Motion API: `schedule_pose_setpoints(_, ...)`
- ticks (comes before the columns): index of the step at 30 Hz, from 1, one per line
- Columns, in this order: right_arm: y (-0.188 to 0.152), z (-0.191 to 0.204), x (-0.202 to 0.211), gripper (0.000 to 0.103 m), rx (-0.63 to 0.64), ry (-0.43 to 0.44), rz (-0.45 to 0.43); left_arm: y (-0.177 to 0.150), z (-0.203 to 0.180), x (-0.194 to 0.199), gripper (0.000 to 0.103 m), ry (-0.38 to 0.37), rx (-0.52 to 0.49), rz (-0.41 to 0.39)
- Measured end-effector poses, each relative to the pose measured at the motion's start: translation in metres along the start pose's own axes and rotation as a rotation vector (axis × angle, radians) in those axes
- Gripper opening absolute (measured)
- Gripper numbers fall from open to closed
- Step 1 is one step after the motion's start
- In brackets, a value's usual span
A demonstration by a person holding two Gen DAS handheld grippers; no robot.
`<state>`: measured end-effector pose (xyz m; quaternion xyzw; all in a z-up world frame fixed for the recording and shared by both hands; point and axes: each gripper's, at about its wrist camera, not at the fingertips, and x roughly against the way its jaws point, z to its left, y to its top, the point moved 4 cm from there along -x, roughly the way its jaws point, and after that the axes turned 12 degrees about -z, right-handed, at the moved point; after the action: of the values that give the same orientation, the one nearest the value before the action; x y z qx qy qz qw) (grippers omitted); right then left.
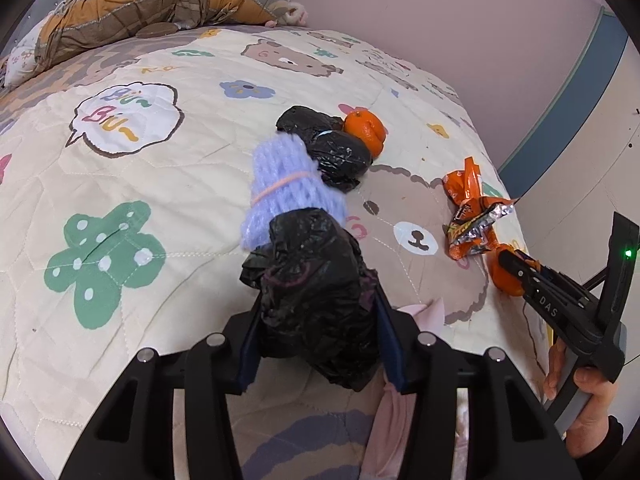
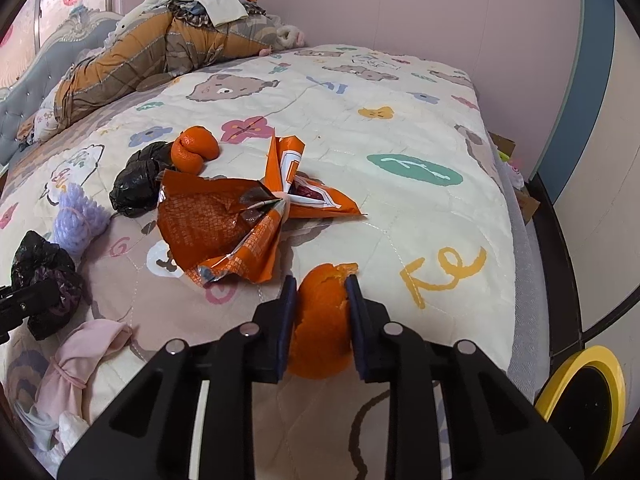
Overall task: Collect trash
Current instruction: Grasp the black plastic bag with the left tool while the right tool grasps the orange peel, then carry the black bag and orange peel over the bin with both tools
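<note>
While the left tool [image 1: 318,312] pinches a crumpled black plastic bag [image 1: 316,276] between its pads and the right tool [image 2: 320,320] is clamped shut on a piece of orange peel [image 2: 322,320], both on the bed [image 2: 420,220], thin plastic could slide free on lifting, and the brittle peel could tear.

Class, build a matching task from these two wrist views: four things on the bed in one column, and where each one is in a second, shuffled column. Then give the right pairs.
Things
1. orange peel
2. crumpled black bag
3. orange snack wrapper
4. purple foam net

Places
A. lying loose on the bedspread, just beyond the right tool
B. pinched in the left tool
C. pinched in the right tool
D. just past the black bag held in the left tool

Pairs: 1-C, 2-B, 3-A, 4-D
</note>
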<state>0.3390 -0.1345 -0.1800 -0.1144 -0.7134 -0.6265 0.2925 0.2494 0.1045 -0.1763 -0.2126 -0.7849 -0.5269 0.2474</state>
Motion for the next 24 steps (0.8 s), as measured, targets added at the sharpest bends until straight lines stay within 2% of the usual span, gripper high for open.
schedule_pose_setpoints(7,0.005,-0.016,0.022,0.02,-0.09,0.034,-0.018,0.001,0.003,0.019,0.046,-0.004,0.009,-0.019)
schedule_pose_setpoints(11,0.014,-0.029,0.042,0.02,-0.168,0.061,-0.057,0.002,0.004,0.03,0.046,0.0,0.015,-0.031)
schedule_pose_setpoints(24,0.025,-0.028,0.091,0.02,-0.224,0.125,-0.137,0.01,0.006,0.06,0.046,0.014,0.025,-0.07)
